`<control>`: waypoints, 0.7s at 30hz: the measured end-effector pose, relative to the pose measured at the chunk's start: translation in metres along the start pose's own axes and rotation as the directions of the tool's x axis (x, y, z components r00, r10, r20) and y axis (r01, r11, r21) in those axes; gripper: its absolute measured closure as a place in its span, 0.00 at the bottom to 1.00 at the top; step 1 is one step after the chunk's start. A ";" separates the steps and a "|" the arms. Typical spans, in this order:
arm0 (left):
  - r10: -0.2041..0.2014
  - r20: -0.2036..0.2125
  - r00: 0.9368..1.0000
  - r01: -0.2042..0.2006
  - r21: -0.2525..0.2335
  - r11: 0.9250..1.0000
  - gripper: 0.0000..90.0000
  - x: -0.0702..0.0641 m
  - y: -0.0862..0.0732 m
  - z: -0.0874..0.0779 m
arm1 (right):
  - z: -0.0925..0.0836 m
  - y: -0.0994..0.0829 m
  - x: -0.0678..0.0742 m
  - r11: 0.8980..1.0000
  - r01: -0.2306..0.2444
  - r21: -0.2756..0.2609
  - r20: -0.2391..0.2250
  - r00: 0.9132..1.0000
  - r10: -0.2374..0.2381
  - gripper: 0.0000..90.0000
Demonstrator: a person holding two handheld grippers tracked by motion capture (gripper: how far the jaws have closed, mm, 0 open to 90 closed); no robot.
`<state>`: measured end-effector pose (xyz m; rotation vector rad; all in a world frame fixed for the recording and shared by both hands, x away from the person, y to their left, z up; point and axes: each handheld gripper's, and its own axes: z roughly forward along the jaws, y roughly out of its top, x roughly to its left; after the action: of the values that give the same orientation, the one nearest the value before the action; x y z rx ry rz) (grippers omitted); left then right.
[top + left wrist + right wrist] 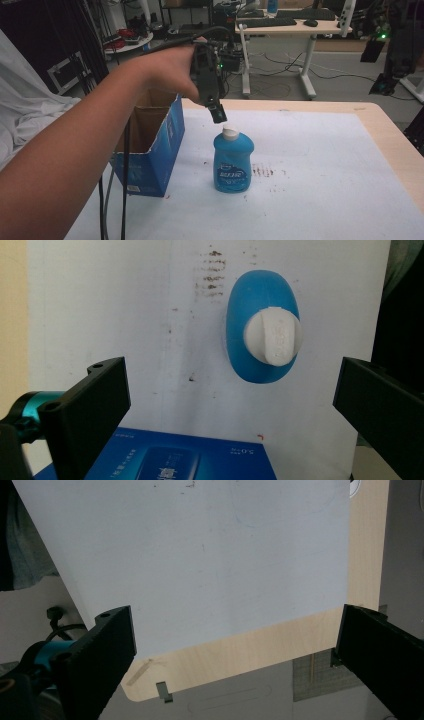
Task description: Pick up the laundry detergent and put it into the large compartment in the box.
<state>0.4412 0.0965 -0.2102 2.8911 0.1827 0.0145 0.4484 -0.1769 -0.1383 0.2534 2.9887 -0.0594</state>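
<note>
a squat blue translucent plastic bottle with a ribbed white flip cap is standing upright on the stained white table sheet, just beside an open blue cardboard box. the left gripper is hovering just above the cap, jaws spread wide, gripping nothing. the right gripper is also gaping, empty.

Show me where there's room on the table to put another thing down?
The white sheet right of the blue bottle is bare out to the wooden edge. The front strip below the bottle is free too. It's crowded on the left, where the blue box stands near the bottle.
</note>
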 end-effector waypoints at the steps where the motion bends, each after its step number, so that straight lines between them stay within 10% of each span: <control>1: 0.004 0.006 1.000 -0.004 0.002 1.000 0.02 -0.001 0.000 0.002 | 0.000 0.000 0.000 1.000 -0.002 -0.001 -0.001 1.000 0.002 0.02; 21: 0.037 0.076 0.996 -0.040 0.042 0.998 0.02 -0.010 0.014 0.056 | 0.010 0.008 0.003 1.000 0.005 -0.002 -0.016 1.000 -0.005 0.02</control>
<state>0.4344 0.0681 -0.2608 2.9326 0.1152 -0.0920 0.4477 -0.1694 -0.1489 0.2475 3.0050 -0.0559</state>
